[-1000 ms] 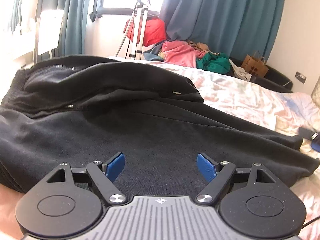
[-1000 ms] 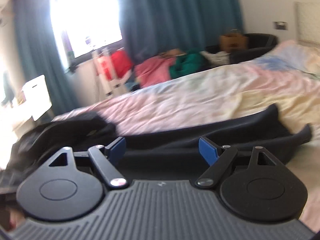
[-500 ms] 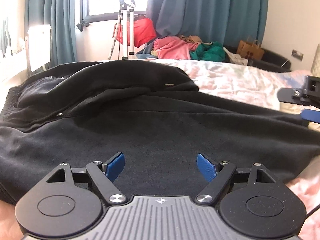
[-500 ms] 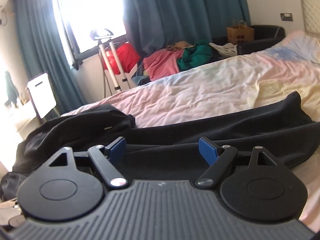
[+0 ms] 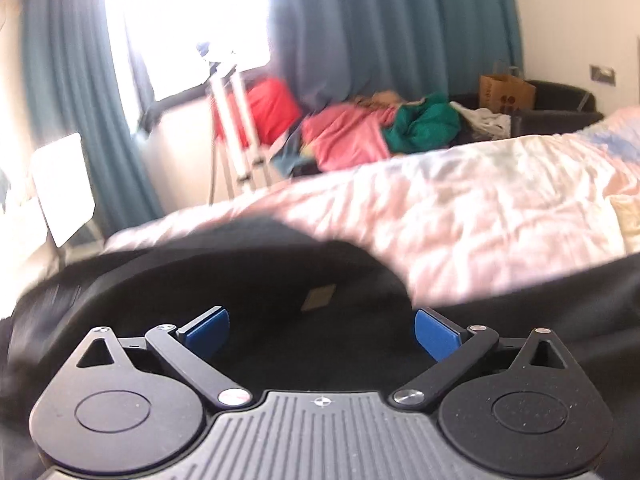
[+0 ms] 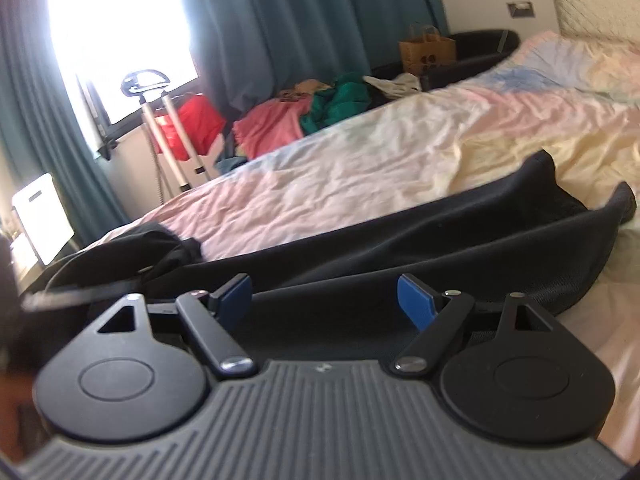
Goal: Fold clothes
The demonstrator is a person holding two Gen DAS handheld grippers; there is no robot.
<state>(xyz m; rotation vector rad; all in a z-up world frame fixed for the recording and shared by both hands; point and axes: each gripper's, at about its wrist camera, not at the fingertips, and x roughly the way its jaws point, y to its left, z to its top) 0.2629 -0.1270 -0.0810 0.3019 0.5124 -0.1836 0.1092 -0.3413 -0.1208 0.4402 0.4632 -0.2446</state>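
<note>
Black garment (image 6: 420,240) is spread along the near edge of the bed (image 6: 360,168), w/ a bunched end at the bed's left corner. L gripper (image 5: 322,330) is seen over the garment's label area, jaws opening, nothing gripped btwn them. R gripper (image 6: 325,300) is held released above the garment's long stretch, pads apart, no cloth pinched.

Black garment (image 5: 280,280) blurred, cut off by left wrist view's edges
</note>
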